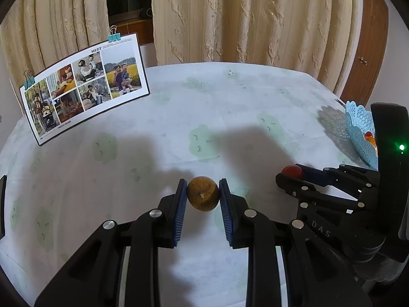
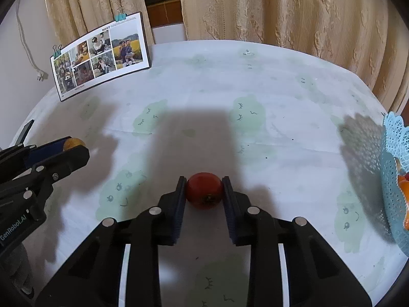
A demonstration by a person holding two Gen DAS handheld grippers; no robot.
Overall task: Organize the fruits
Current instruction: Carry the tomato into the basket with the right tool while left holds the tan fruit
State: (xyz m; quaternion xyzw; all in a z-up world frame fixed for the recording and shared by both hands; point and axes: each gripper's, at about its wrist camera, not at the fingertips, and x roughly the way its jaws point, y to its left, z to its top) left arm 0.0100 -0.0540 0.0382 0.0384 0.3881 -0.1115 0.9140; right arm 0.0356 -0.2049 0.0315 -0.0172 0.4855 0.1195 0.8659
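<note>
My left gripper (image 1: 202, 192) is shut on a round brown fruit (image 1: 202, 196), held between its blue pads above the table. My right gripper (image 2: 204, 189) is shut on a round red fruit (image 2: 204, 190). In the left wrist view the right gripper (image 1: 294, 176) shows at the right with the red fruit (image 1: 292, 171) at its tip. In the right wrist view the left gripper (image 2: 74, 148) shows at the left with the brown fruit (image 2: 72, 143). A light blue lace basket (image 2: 395, 179) at the right edge holds orange fruit (image 2: 405, 204).
The table carries a white cloth (image 2: 204, 89) with pale green prints. A photo board (image 1: 84, 87) with binder clips stands at the back left. Beige curtains (image 1: 230, 18) hang behind the table. The basket also shows in the left wrist view (image 1: 360, 130).
</note>
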